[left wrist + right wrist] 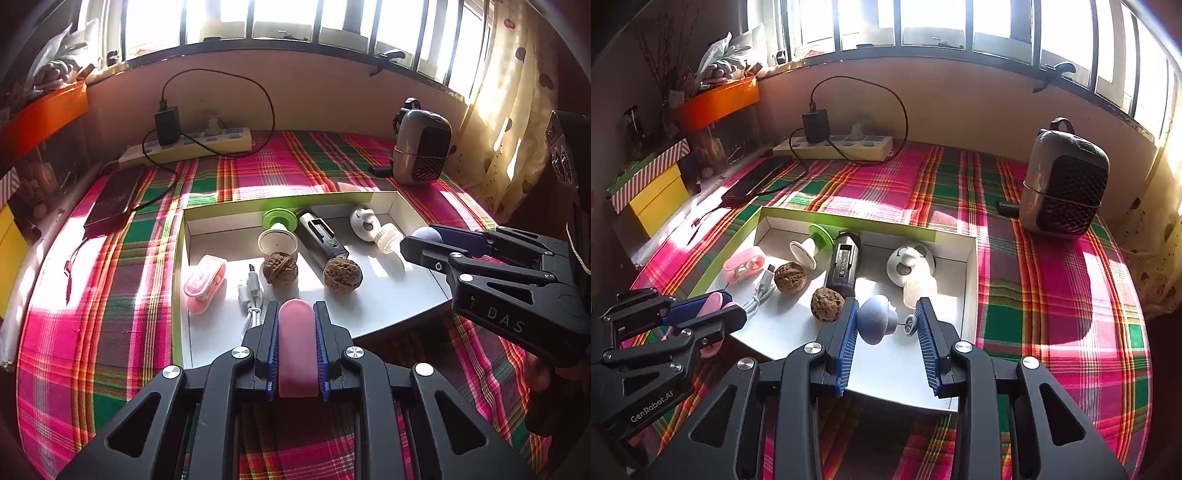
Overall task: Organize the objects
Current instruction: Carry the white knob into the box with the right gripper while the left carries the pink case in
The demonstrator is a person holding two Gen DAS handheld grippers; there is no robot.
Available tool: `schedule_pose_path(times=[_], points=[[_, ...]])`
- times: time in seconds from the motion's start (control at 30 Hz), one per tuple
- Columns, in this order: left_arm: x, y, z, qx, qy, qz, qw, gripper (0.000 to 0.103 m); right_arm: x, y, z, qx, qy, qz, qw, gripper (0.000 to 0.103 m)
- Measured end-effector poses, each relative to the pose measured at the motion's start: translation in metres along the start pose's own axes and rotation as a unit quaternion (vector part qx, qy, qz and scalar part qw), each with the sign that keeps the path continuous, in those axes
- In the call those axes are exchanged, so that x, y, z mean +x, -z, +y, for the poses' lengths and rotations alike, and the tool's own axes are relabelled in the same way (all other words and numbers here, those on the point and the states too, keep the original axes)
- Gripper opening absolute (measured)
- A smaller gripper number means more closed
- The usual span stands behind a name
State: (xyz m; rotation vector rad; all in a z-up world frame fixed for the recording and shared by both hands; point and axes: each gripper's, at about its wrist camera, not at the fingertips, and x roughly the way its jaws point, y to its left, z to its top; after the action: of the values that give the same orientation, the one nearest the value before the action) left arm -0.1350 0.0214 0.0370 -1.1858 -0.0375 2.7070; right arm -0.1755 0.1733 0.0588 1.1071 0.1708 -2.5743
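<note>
- left gripper [297, 325] first: blue ribbed pads pressed tight on a smooth pink rounded bar [297, 347], pinched lengthwise between them, its tip poking out over the near edge of the tray.
- over to the right gripper [886, 325]: jaws set apart but bearing on a grey-blue mushroom-shaped knob [874, 319] with a thin metal pin and small wheel [910, 325] at its tail; the cap rests on one pad, the wheel end meets the other, so it looks held end to end.
- both loads hang just above the shallow white cardboard tray with a lime-green rim [391, 310], near its front side.
- inside already: two brown wrinkled walnuts [279, 266], a pink plastic clip [205, 284], a coiled white cable [251, 295], a black rectangular holder [321, 236], a green-and-white suction cup [279, 229] and a small white bottle [388, 238].
- my read: this is the placing step, each piece heading for bare tray floor.
- to do it well, lower the bar onto the open patch in front of the walnuts, clear of the cable, and let go low so it does not roll.
- the knob's grip looks thin; keep it level and set it down near the bottle before spreading the pads.
- the pink and green plaid cloth [110, 295] lies all around.
</note>
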Motion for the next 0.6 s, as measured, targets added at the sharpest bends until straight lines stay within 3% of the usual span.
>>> schedule_pose_path(times=[0.6], points=[[0.026,-0.007,-0.005,0.002,0.013,0.009,0.9999,0.016,0.04,-0.016,0.005,-0.013,-0.032,0.021,0.999,0.033]])
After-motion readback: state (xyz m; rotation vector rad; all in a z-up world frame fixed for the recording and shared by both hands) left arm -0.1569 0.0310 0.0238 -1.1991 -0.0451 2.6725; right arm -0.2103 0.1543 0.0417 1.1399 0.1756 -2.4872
